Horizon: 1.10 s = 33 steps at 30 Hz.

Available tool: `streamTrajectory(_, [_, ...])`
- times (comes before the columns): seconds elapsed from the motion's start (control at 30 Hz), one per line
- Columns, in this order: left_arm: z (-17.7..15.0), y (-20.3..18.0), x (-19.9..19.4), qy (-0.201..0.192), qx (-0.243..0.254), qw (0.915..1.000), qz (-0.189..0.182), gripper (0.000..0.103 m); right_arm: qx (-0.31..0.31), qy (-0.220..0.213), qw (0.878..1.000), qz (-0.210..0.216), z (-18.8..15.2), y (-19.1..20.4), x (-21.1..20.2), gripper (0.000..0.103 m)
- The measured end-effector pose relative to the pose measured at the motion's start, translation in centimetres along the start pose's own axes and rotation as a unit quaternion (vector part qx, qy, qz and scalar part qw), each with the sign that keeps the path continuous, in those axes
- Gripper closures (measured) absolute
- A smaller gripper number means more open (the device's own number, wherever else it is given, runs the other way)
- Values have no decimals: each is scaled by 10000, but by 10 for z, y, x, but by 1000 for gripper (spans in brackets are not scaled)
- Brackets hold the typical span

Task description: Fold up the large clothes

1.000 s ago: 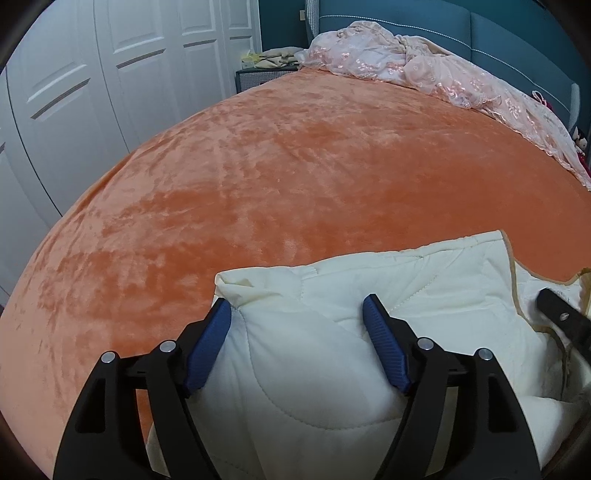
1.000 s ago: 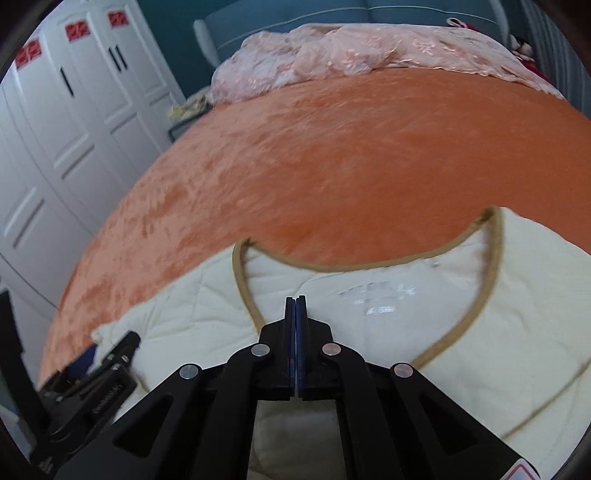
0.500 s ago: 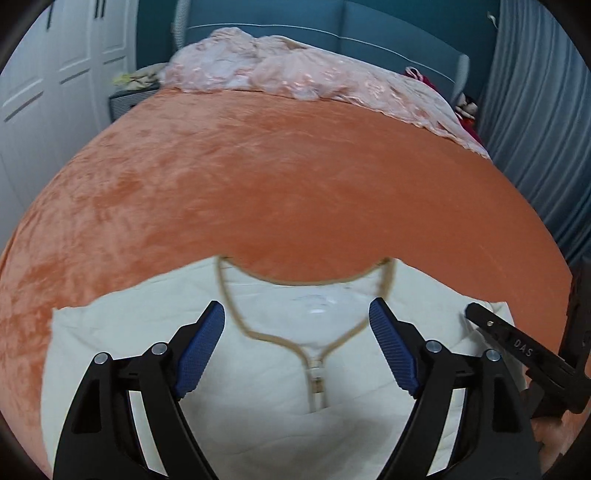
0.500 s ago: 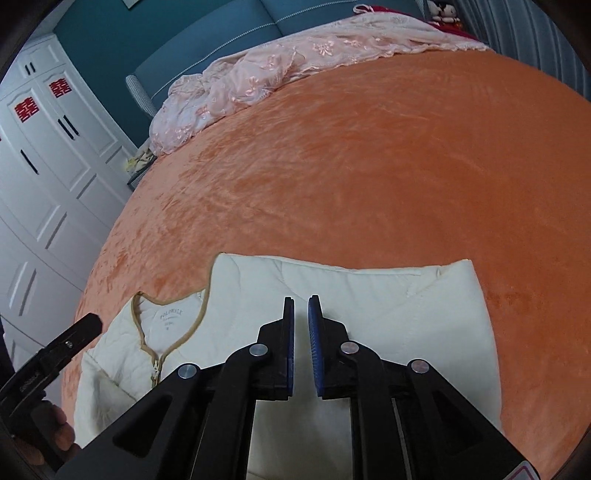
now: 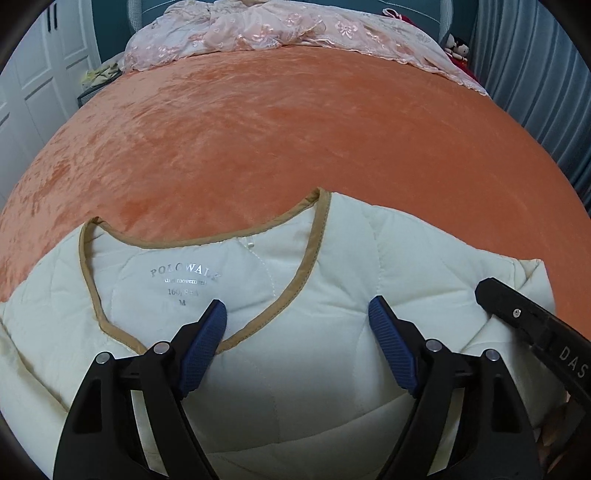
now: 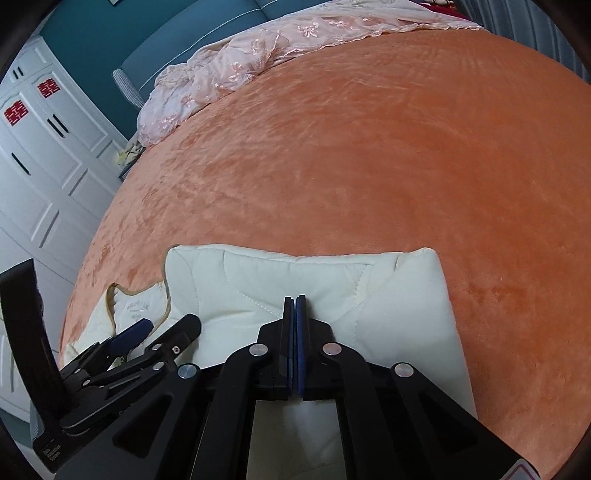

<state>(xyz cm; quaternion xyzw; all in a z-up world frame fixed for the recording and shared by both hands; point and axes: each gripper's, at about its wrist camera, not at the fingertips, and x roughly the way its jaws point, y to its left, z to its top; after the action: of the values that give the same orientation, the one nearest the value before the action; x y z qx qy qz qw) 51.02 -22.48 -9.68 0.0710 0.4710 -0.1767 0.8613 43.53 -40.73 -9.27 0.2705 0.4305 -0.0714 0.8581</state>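
Observation:
A cream quilted jacket [image 5: 332, 280] with a tan-trimmed neckline [image 5: 314, 243] lies on the orange bedspread [image 5: 295, 129], its printed size label facing up. My left gripper [image 5: 297, 317] is open just above the jacket, right of the neckline. It also shows in the right wrist view [image 6: 136, 332]. In the right wrist view my right gripper [image 6: 294, 299] has its blue pads closed together over the jacket's folded right side [image 6: 388, 295]. I see no cloth between the pads. The right gripper's body [image 5: 535, 325] shows at the right edge of the left wrist view.
A pink lace cover [image 5: 280, 33] lies bunched along the head of the bed against a teal headboard [image 6: 155, 40]. White wardrobe doors [image 6: 40, 147] stand at the left. Grey curtains [image 5: 535, 81] hang at the right.
The left gripper has moved closer and to the right of the neckline. The right gripper's pads, slightly apart half a second ago, have closed together over the jacket's right side.

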Motion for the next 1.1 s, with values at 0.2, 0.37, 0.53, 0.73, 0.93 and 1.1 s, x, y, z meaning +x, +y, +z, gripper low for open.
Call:
streamTrajectory(0.2, [-4, 2, 4, -234, -33, 9996, 180, 25, 31, -414, 9975, -566, -4, 0, -2, 103])
streamTrajectory(0.37, [-6, 1, 5, -337, -10, 9991, 251, 25, 377, -764, 9932, -798, -8, -14, -5, 103])
streamTrajectory(0.53, [-5, 4, 0, -447, -82, 9981, 421, 25, 302, -1040, 9867, -1213, -8, -8, -14, 103])
streamTrajectory(0.73, [-2, 69, -62, -914, -966, 9897, 530, 26, -70, -1555, 9809, -1168, -6, 19, -68, 88])
streamTrajectory(0.93, [2, 128, -70, -321, -720, 9952, 587, 26, -1009, -100, 9938, 457, -11, 102, -37, 84])
streamTrajectory(1.1, [-14, 136, -53, 69, -415, 9974, 589, 29, -1590, 608, 9843, 463, -36, 147, 11, 84])
